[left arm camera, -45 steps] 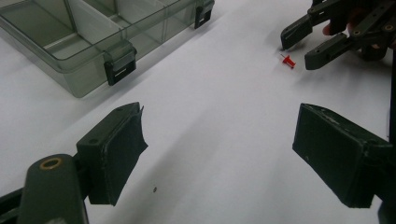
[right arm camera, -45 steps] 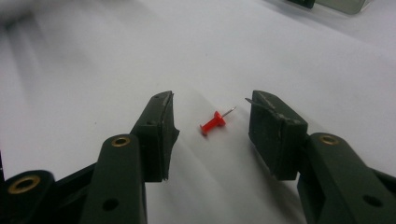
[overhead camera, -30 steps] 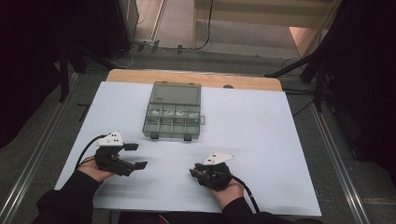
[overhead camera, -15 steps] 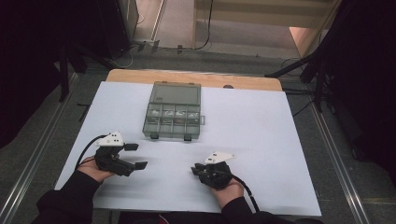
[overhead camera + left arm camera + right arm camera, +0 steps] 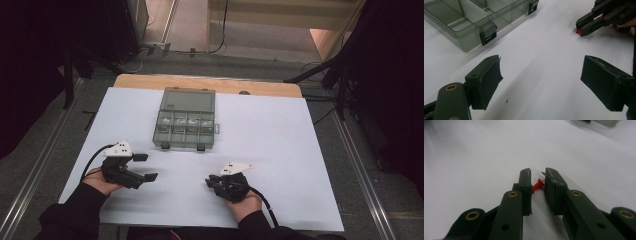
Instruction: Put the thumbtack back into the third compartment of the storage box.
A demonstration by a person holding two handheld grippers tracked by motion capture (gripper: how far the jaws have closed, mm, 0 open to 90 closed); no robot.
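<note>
A small red push pin (image 5: 537, 186) lies between the pads of my right gripper (image 5: 537, 178), low over the white sheet; the jaws have just been closing and now pinch it. In the left gripper view the same pin (image 5: 578, 31) shows as a red speck at that gripper's tips. My right gripper (image 5: 210, 181) sits at the front right of centre. At the front left, my left gripper (image 5: 146, 167) stands open with nothing between its wide-apart pads (image 5: 489, 82). A clear grey compartment box (image 5: 186, 119) rests closed behind both grippers.
The white sheet (image 5: 280, 135) covers most of the wooden table (image 5: 210, 84). The box's black latches (image 5: 488, 35) face the grippers. Dark stands and cables (image 5: 340, 75) lie beyond the table's right and far sides.
The right gripper's jaws look slightly narrower than a second ago. Both hands stay where they were.
</note>
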